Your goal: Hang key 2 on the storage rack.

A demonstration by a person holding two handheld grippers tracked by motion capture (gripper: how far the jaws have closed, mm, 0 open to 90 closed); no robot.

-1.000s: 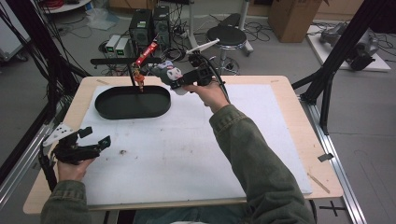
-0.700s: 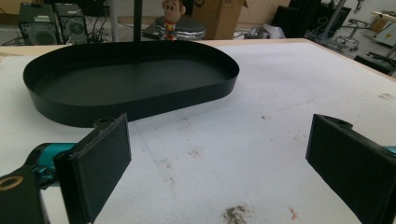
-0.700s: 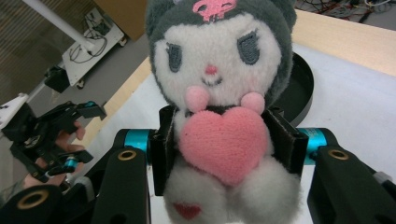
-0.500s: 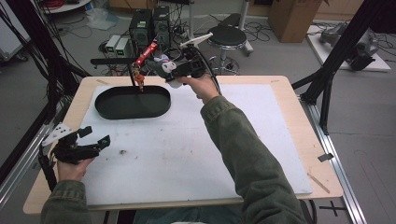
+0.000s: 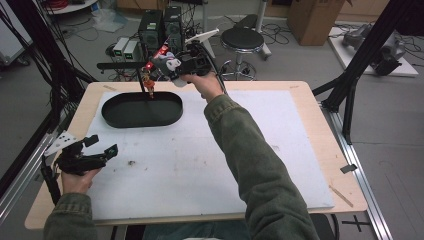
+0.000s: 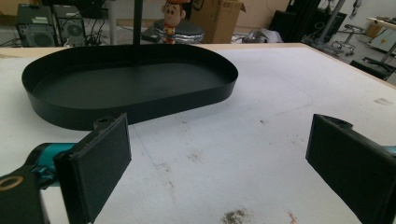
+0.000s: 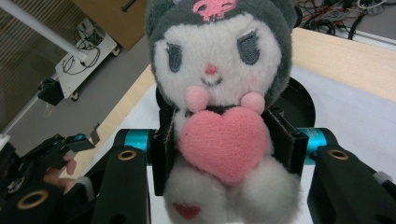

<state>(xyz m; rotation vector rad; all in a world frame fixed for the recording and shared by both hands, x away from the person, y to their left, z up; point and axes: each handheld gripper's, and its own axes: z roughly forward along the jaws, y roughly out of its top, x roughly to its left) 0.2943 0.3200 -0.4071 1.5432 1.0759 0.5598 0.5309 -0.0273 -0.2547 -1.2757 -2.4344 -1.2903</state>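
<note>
Here, right gripper [image 7: 224, 144] clamping plush toy [image 7: 219, 93], upright, facing camera

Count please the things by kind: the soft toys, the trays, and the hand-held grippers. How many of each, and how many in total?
Soft toys: 1, the plush toy with a pink heart, clamped in the right gripper.
Trays: 1, the black oval tray.
Grippers: 2, the right gripper and the left gripper, jaws apart over the table.
Total: 4.
</note>
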